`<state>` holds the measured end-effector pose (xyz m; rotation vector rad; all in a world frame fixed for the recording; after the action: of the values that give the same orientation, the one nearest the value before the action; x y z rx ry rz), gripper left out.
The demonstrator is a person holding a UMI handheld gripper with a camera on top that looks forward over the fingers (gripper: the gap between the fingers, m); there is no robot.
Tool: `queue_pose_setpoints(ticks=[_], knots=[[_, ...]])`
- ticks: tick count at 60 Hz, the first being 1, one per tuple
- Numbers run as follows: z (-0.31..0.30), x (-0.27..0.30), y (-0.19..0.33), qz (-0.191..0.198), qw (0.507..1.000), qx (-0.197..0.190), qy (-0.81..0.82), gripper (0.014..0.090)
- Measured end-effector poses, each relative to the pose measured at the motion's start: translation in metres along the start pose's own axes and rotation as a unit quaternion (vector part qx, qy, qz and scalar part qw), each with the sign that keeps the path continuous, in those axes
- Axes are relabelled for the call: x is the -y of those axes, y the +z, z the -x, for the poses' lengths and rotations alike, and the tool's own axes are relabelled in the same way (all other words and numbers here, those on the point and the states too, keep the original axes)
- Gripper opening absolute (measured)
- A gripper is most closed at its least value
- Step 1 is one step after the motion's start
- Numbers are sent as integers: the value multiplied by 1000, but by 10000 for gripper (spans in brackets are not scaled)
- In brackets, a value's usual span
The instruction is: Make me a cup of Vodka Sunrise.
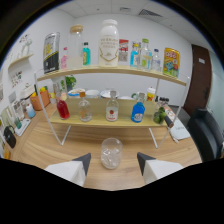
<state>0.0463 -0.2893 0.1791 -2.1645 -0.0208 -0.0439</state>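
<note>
Jaws spread wide and holding nothing, the gripper (113,161) sits just short of the glass (111,152) on the tabletop (45,147), so a careless push forward could knock it toward the bottles on the shelf (107,121)

Bottle (112,107) labels too small to read
</note>
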Motion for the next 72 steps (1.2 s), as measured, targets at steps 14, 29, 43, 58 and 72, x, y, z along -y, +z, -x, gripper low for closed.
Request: queue_pose_setpoints(ticks=[14, 29, 43, 58, 72], knots=[[-2, -5, -15, 3, 1000, -27, 8, 865], [51, -24, -34, -1, 1000, -4, 26, 850], [133, 29, -12, -96, 993, 43, 51, 866], [167, 88, 47, -145, 988, 37, 47, 858], [183, 116, 109, -167, 985, 28, 19, 757]])
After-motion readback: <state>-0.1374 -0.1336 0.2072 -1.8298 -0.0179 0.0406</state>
